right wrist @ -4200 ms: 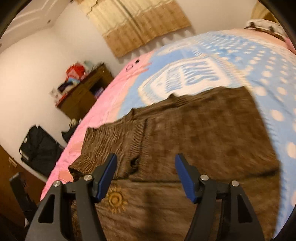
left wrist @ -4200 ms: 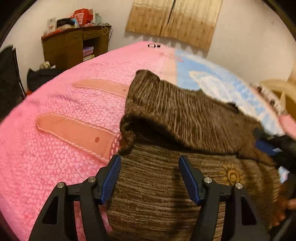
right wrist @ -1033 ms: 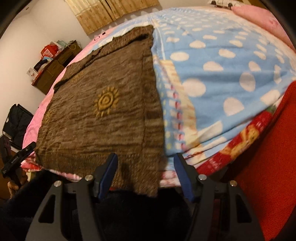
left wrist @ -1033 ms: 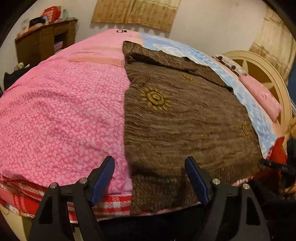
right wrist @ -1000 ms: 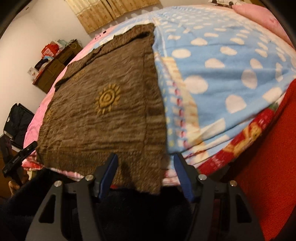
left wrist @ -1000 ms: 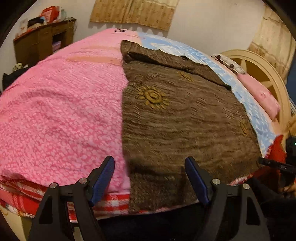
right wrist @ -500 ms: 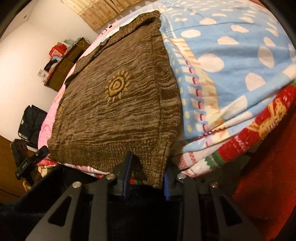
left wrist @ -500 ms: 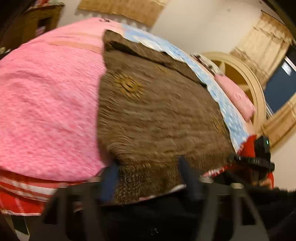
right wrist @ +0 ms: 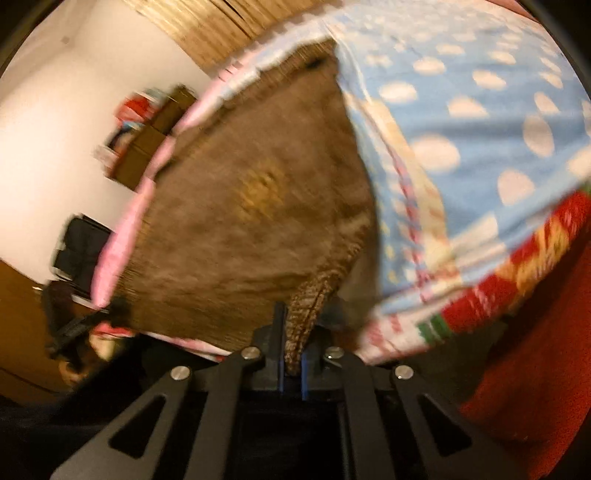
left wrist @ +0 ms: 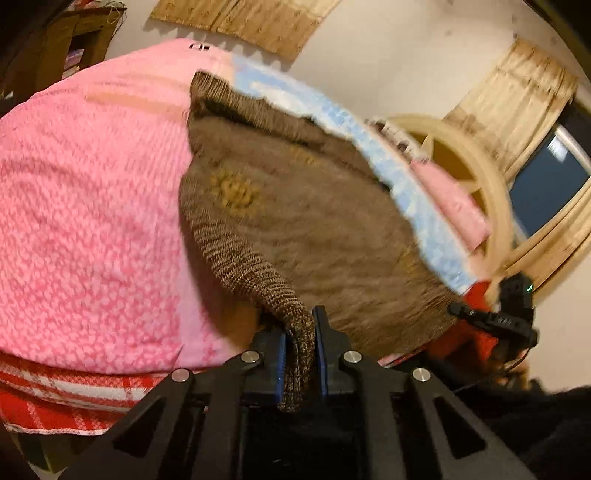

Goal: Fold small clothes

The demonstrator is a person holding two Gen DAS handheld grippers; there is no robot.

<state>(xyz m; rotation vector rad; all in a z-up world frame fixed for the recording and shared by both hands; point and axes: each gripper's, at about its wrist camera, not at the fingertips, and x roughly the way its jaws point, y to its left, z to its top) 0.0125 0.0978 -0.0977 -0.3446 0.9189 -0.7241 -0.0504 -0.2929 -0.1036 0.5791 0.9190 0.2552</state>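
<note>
Both your grippers are pinched tight on the bottom corners of the brown sweater.

Your left gripper (left wrist: 298, 354) has its blue pads squeezed on the near left corner of the brown sweater (left wrist: 303, 221), and that corner is lifted off the pink blanket (left wrist: 92, 206). Your right gripper (right wrist: 292, 354) is pinched the same way on the near right corner of the sweater (right wrist: 251, 206), just beside the blue spotted blanket (right wrist: 480, 122). The rest of the sweater lies flat on the bed, with a yellow sun (left wrist: 234, 192) on it. The right view is blurry. Past the bed you can see a tan curtain (left wrist: 243, 22) on the wall and a round wooden headboard (left wrist: 476, 162).
</note>
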